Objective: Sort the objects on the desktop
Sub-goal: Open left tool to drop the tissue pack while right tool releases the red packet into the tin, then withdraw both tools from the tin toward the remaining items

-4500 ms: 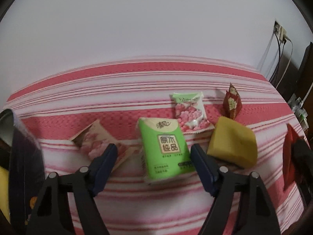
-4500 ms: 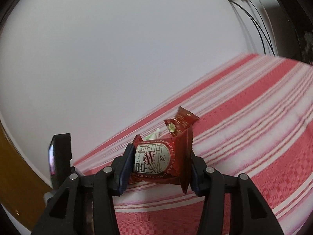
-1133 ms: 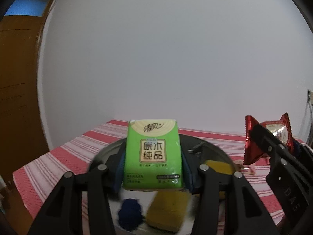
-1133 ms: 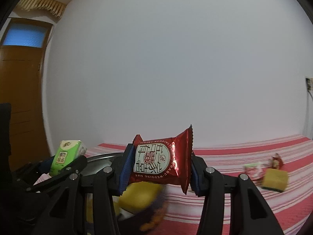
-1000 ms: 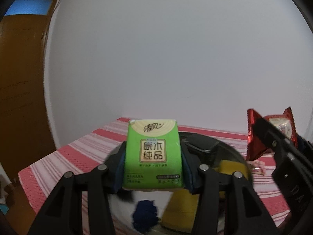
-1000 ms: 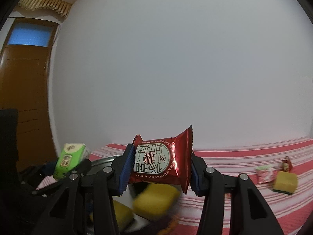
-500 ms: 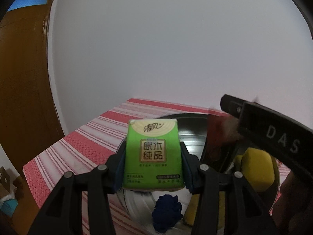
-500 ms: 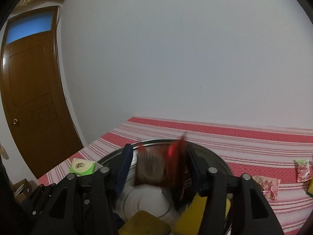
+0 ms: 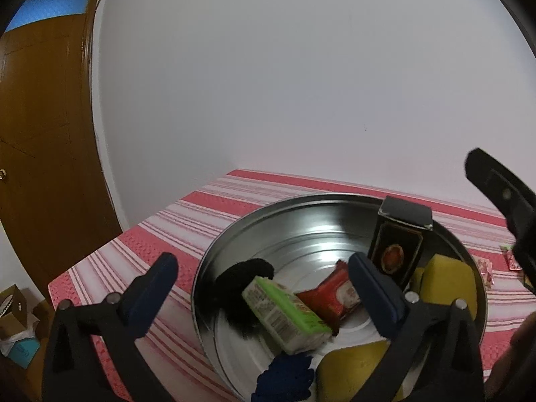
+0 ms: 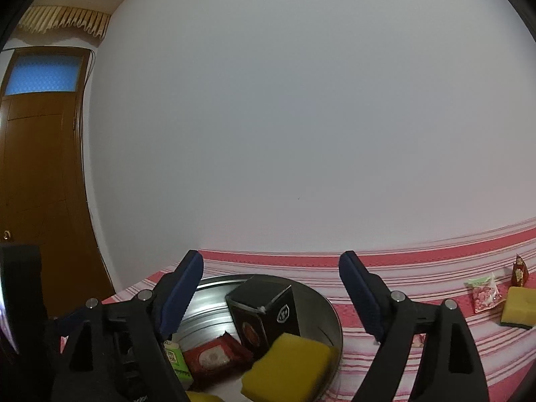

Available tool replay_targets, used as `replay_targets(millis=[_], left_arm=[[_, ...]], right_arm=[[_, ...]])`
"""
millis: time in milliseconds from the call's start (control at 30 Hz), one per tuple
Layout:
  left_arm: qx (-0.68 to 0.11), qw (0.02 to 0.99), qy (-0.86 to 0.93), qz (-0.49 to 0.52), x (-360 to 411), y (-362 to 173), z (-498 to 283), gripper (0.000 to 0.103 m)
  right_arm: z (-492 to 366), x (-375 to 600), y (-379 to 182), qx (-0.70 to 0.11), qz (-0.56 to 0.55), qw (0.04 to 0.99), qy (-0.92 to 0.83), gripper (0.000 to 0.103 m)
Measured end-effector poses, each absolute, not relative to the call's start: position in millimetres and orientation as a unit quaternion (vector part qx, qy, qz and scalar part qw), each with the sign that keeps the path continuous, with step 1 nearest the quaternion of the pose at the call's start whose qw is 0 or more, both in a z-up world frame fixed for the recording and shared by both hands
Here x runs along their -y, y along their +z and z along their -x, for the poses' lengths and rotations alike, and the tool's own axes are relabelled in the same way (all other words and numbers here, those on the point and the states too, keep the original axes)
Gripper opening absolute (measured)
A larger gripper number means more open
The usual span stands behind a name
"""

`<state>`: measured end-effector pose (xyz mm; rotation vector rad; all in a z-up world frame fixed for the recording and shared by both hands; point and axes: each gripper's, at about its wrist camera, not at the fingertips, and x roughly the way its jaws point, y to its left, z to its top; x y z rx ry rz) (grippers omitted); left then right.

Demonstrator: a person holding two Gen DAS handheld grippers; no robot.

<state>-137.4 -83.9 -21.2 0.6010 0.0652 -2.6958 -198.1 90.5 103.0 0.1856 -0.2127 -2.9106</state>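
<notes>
A round metal basin (image 9: 234, 234) sits on the red striped tablecloth. Inside it lie the green tissue pack (image 9: 284, 315), the red snack packet (image 9: 331, 293), a black box (image 9: 397, 244), yellow sponges (image 9: 445, 281) and dark fabric items (image 9: 241, 274). My left gripper (image 9: 264, 284) is open and empty above the basin. My right gripper (image 10: 271, 294) is open and empty above the basin (image 10: 331, 315); below it are the red packet (image 10: 214, 356), the black box (image 10: 264, 315), a yellow sponge (image 10: 288, 365) and the tissue pack (image 10: 176, 363).
On the cloth at the right lie a pink candy bag (image 10: 484, 293), a small red pouch (image 10: 519, 271) and another yellow sponge (image 10: 521, 308). A brown door (image 9: 43, 154) stands at the left. The table's near-left corner (image 9: 53, 284) drops off beside cardboard boxes on the floor.
Both grippers opened. The green tissue pack left my left gripper and the red snack packet left my right gripper; both now lie in the basin.
</notes>
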Motion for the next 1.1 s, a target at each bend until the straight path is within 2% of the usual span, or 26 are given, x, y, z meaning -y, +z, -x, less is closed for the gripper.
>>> replay_targets(millis=[467,667,1100], left_arm=[[-0.031,0.217,-0.957,-0.188,88,-25,138,0.103],[-0.03,0.211,-0.959,-0.186,87,-26,137,0.103],[-0.018,0.19,-0.964,-0.184,61,-26,138,0.103]], right_arm=[[187,-101,90,0.048,-0.035,0.068,-0.996,0.09],[180,-123,86,0.068,-0.037,0.053,-0.996,0.09],[170,-119,91,0.054,-0.022,0.018,-0.998,0.09]])
